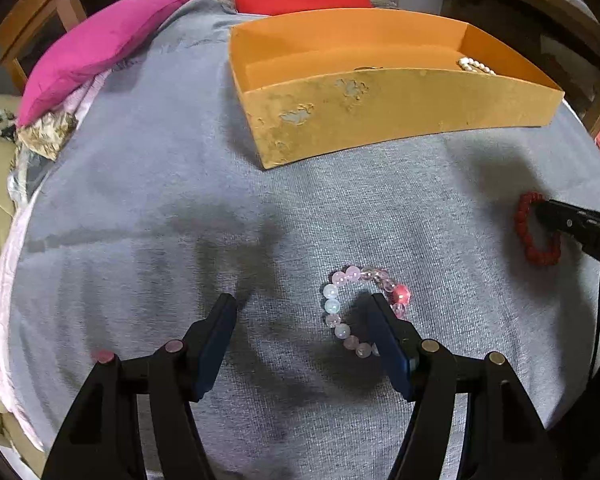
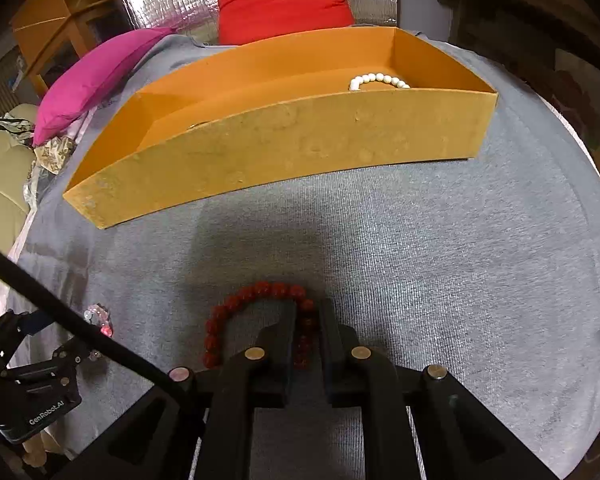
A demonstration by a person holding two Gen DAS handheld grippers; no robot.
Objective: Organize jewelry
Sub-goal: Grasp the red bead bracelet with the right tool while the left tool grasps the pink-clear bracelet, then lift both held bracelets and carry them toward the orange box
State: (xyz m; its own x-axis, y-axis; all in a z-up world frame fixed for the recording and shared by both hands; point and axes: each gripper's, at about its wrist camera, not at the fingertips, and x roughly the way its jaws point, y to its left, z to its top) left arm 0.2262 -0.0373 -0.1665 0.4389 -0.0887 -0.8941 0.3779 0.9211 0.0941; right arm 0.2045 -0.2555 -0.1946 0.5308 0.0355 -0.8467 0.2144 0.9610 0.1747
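Pinching the red bracelet (image 2: 236, 312), right fingers (image 2: 306, 312); left fingers (image 1: 304, 308) spread astride pink bracelet (image 1: 340, 312) edge.

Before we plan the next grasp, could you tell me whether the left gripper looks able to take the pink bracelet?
Probably yes: the left gripper is open, one finger already inside the pink bracelet, nothing blocking.

Matt grey cloth (image 1: 140, 184); scuffed cardboard box (image 1: 380, 116) (worn).
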